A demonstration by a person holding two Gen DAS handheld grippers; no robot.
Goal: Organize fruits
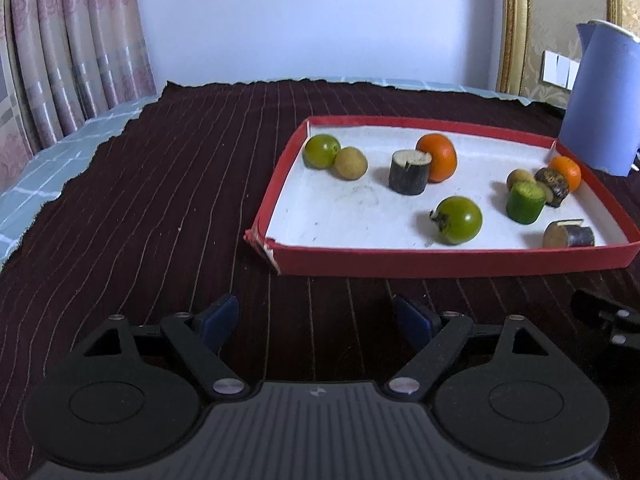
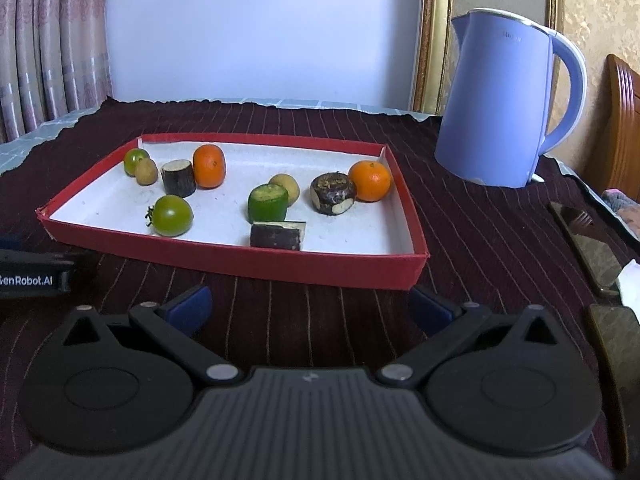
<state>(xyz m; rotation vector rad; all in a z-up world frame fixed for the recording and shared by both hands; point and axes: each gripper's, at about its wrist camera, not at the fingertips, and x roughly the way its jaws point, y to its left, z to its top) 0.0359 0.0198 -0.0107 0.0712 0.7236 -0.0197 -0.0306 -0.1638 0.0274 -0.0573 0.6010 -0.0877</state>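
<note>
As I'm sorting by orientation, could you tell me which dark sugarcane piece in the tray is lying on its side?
The dark piece by the tray's near wall; the other stands upright beside an orange.

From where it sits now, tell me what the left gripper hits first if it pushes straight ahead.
Probably the tablecloth first, since the left gripper, jaws open and empty, tilts downward. Just beyond lies the near wall of the red tray. Depth is hard to judge here.

Two oranges [image 2: 209,165], two green tomatoes [image 2: 172,215], two longans [image 2: 146,171], four cut stalk pieces [image 2: 178,178], one tray [image 2: 224,258], one kettle [image 2: 496,112]
</note>
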